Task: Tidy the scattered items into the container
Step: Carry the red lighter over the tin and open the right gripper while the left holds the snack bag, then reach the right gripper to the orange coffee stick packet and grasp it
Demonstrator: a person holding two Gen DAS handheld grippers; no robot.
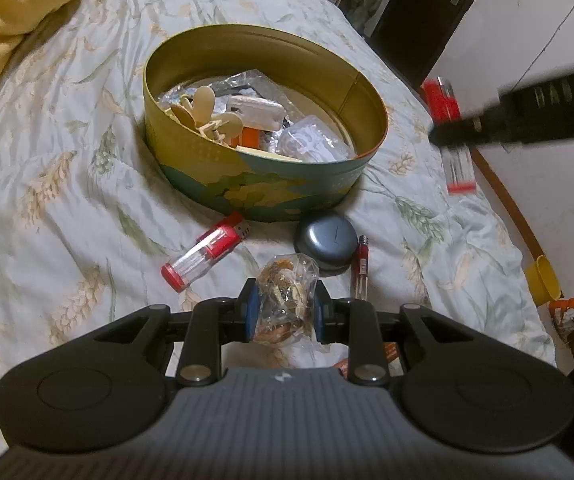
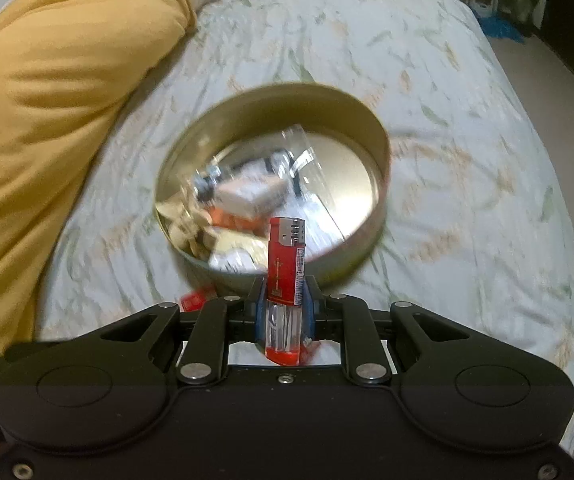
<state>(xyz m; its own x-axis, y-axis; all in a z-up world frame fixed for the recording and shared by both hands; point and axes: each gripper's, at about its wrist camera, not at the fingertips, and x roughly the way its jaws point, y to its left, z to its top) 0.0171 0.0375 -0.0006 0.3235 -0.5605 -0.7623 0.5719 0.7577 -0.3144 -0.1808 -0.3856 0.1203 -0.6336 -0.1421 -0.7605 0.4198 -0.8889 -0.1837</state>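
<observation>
lighter (image 2: 285,268) in right gripper (image 2: 285,300)

1. Right gripper (image 2: 285,308) was closed on a red lighter (image 2: 285,268), pads pressed to its sides; metal head pointed to 12 o'clock, clear lower body at 6.
2. Round tin (image 2: 381,136) lay on the floral bedsheet (image 2: 467,200) just beyond the lighter at 12 o'clock, holding blurred small items.
3. Yellow pillow (image 2: 47,100) sat at 10 o'clock, apart from the tin.
4. A red object (image 2: 195,300) showed at the tin's 7 o'clock, partly hidden.
</observation>
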